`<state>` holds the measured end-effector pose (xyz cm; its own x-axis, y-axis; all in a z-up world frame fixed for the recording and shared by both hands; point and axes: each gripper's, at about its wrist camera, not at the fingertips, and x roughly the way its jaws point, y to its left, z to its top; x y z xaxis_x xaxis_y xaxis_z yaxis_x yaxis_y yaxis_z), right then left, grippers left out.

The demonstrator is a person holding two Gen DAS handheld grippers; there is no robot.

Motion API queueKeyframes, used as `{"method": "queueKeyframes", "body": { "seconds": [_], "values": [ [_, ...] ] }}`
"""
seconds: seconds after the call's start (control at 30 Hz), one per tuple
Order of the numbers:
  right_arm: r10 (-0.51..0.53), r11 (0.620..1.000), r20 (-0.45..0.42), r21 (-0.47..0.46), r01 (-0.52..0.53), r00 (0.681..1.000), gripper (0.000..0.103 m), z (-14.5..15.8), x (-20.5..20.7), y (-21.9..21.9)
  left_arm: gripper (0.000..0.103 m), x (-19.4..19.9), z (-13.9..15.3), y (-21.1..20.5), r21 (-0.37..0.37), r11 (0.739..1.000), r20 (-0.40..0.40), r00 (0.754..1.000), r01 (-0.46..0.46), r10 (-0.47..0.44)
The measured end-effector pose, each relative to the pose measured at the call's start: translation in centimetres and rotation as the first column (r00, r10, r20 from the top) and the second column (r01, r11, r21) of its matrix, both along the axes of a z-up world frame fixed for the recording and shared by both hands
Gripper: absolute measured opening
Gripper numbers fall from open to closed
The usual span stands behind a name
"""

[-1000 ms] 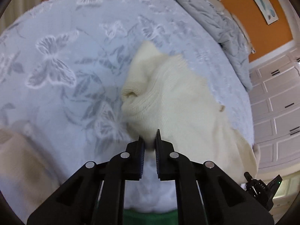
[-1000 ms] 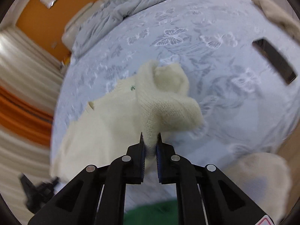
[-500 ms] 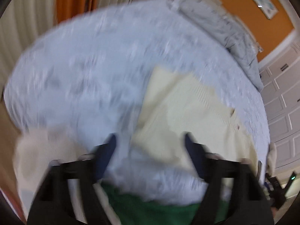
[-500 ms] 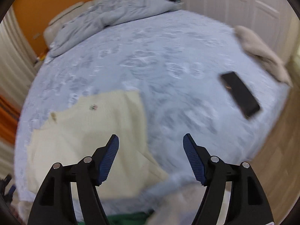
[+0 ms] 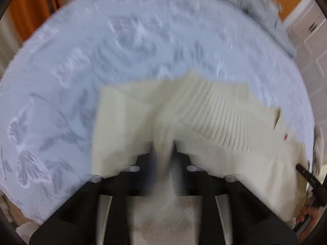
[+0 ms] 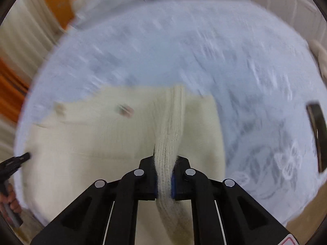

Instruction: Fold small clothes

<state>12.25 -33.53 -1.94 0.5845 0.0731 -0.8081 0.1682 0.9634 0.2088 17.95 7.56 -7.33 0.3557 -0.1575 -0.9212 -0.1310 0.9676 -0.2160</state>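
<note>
- Now we see the cream knit sweater [image 5: 214, 110] lying mostly flat on the bed [image 5: 122, 47], on its pale blue butterfly-patterned cover, at the near edge.
- Our left gripper [image 5: 163, 149] has just been closing its fingers; they stand narrow, pinched on a raised fold of the sweater, though blur softens the tips.
- From that grip a ribbed band runs up toward 1 o'clock in the left wrist view, over the flat body of the garment.
- Our right gripper [image 6: 164, 163] has likewise just been closing, and its fingers clamp a ridge of the ribbed knit [image 6: 173, 126], which rises toward 12 o'clock from between the blue pads.
- A small label [image 6: 124, 109] shows on the sweater at about 10 o'clock in the right wrist view.
- A dark phone [image 6: 316, 134] lies on the bed cover at 3 o'clock, well apart from the sweater.
- At 8 o'clock in the right wrist view, a hand [image 6: 10, 200] holds the other gripper's handle at the bed's edge.
</note>
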Motion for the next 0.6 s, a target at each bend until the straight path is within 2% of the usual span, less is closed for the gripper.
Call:
{"method": "queueKeyframes", "body": {
  "seconds": [0.03,0.1,0.17,0.2,0.23,0.27,0.3,0.33,0.4,0.43,0.47,0.5,0.53,0.6],
  "values": [
    [0.007,1.0,0.063,0.016,-0.008,0.998,0.008,2.1,-0.6,0.1,0.01,-0.6,1.0,0.1,-0.014,1.0,0.044,0.999,-0.008,0.008],
    [0.009,1.0,0.135,0.009,-0.011,0.991,0.008,4.6,-0.4,0.0,0.01,-1.9,4.1,0.6,-0.059,0.998,0.14,0.99,-0.005,0.013],
    [-0.005,0.999,0.126,-0.04,0.01,0.992,0.008,4.5,1.7,-0.5,0.01,-2.3,6.3,1.1,-0.094,0.996,0.181,0.983,-0.007,0.024],
    [-0.013,0.998,0.087,-0.064,0.019,0.996,0.01,3.3,3.0,-0.7,0.01,-1.8,7.1,1.2,-0.091,0.996,0.188,0.982,-0.013,0.03],
    [-0.017,0.997,0.016,-0.077,0.019,1.0,0.017,1.2,4.6,-1.1,0.01,-1.2,7.3,1.1,-0.083,0.996,0.187,0.982,-0.015,0.03],
    [-0.046,0.994,-0.103,-0.1,0.036,0.994,0.017,-2.1,6.2,-1.7,0.01,-0.4,7.3,0.9,-0.052,0.998,0.18,0.983,-0.017,0.027],
    [-0.098,0.987,-0.23,-0.148,0.064,0.968,0.017,-5.1,7.0,-2.0,0.012,0.6,6.4,0.5,0.015,1.0,0.156,0.987,-0.027,0.024],
    [-0.124,0.983,-0.257,-0.163,0.083,0.959,0.015,-5.8,6.7,-2.1,0.015,1.4,5.0,0.2,0.059,0.998,0.118,0.993,-0.029,0.022],
    [-0.129,0.987,-0.121,-0.11,0.116,0.984,0.016,-3.3,3.7,-1.5,0.017,2.4,0.9,-0.2,0.133,0.991,-0.029,0.999,-0.011,0.015],
    [-0.116,0.989,-0.065,-0.1,0.109,0.991,0.017,-1.8,2.0,-0.6,0.017,2.0,0.0,-0.2,0.144,0.99,-0.054,0.998,-0.014,0.022],
    [-0.079,0.993,-0.024,-0.089,0.076,0.997,0.016,-0.4,0.0,0.9,0.022,1.1,0.4,0.0,0.136,0.99,-0.018,0.999,-0.03,0.033],
    [-0.039,0.997,-0.006,-0.072,0.038,0.999,0.016,0.3,-1.3,2.3,0.032,-0.3,1.4,0.3,0.133,0.99,0.034,0.998,-0.054,0.049],
    [-0.002,0.999,0.001,-0.052,0.002,1.0,0.016,0.6,-2.5,3.8,0.037,-1.7,2.4,0.4,0.138,0.989,0.07,0.996,-0.062,0.053],
    [0.097,0.995,-0.01,0.019,-0.097,0.995,0.016,-0.1,-4.5,8.6,0.041,-4.7,4.4,0.0,0.113,0.992,0.141,0.989,-0.051,0.035]
  ]
}}
